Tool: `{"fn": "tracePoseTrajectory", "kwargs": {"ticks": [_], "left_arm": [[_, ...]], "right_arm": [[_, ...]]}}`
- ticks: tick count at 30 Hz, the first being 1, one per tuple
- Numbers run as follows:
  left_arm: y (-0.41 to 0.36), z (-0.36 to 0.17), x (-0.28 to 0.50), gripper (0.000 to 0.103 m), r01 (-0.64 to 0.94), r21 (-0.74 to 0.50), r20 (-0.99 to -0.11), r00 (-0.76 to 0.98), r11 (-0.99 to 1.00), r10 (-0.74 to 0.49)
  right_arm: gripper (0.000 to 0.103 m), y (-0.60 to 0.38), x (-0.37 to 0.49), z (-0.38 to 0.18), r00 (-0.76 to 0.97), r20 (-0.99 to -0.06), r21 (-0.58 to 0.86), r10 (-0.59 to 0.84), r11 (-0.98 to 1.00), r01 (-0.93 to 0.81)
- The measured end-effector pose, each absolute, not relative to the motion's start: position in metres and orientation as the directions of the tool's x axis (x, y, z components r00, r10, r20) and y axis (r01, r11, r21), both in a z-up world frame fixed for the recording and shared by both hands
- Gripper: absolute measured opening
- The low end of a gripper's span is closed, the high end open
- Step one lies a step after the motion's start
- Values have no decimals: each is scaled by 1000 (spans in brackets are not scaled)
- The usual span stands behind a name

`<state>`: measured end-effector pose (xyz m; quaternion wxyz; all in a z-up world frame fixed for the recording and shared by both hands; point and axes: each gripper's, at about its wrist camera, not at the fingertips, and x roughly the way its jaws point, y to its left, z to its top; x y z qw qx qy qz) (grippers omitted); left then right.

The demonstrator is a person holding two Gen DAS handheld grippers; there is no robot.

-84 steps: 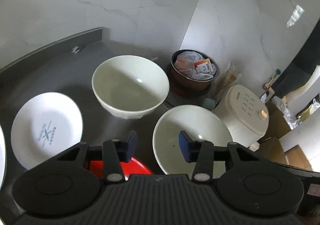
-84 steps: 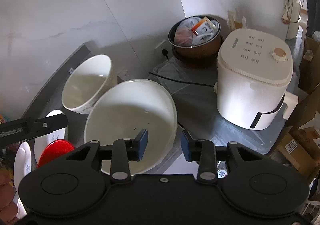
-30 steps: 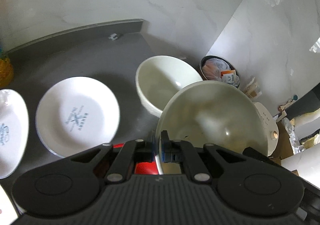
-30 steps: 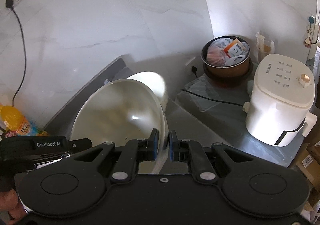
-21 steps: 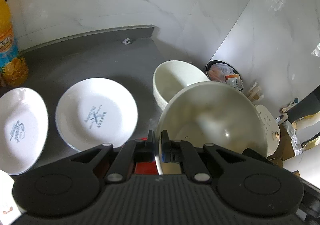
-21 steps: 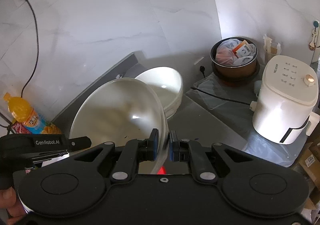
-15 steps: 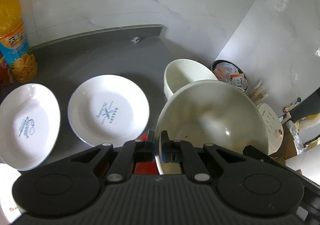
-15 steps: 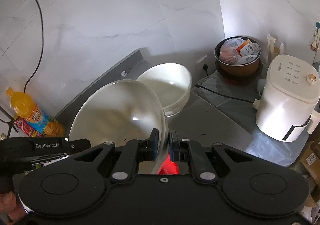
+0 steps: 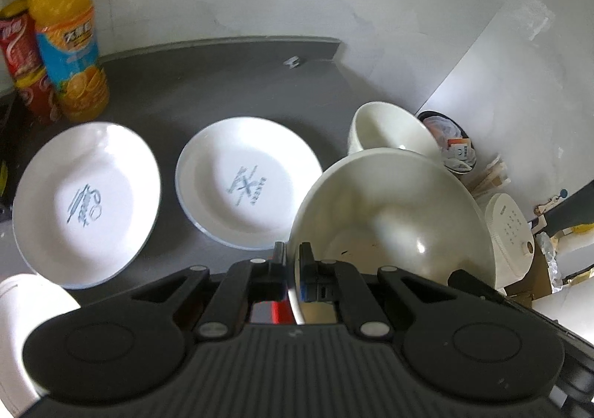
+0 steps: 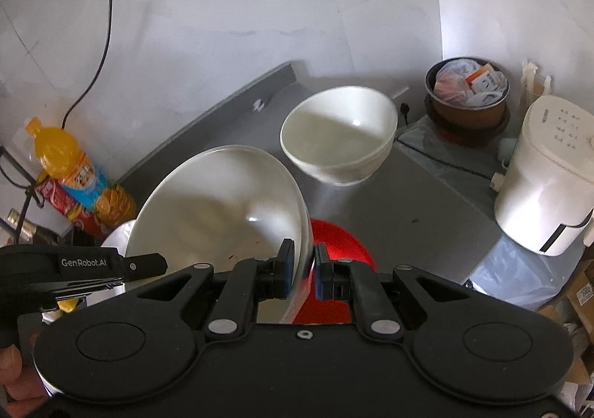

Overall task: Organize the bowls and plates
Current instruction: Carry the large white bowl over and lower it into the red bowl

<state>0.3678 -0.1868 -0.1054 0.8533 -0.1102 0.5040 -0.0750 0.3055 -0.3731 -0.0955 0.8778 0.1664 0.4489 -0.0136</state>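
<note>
Large cream ceramic bowl [image 9: 393, 217] lifted off the grey counter [image 9: 208, 83], rim pinched by left gripper [image 9: 293, 262] and right gripper [image 10: 303, 262]. Deep white bowl [image 10: 338, 135] waiting behind, probably the stacking target. Two white printed plates [image 9: 247, 182] unstacked; most sorting left.

Bare counter [image 9: 208, 83] lies open behind the two plates [image 9: 247, 182], while a bottle [image 9: 68, 31] and can [image 9: 26, 57] block the left and a bowl [image 10: 339, 133] the right.
</note>
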Motion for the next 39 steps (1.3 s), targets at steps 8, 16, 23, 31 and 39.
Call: {"fn": "tracePoseTrajectory", "kwargs": {"ticks": [8,16,23,31,39], "left_arm": [[-182,-121,369,5,6,-269,-863,443,963,-244],[-194,-136,364,5,21,-281,-876,403,959,-265],[-195,-152,361,5,3,-274,-893,370,962,-255],[-199,-155,362,5,-5,-253,-892,387,967,-232],[-199,-159,366,9,-24,-226,-908,367,974,-202]], "right_arm": [[11,-370,308,-105,571,-812,266,120,948,178],[11,-379,300,-116,545,-833,236,95,952,195],[11,-381,295,-131,516,-851,228,96,953,200],[10,-383,298,-140,498,-862,221,98,956,194],[9,-386,307,-150,469,-880,185,71,962,202]]}}
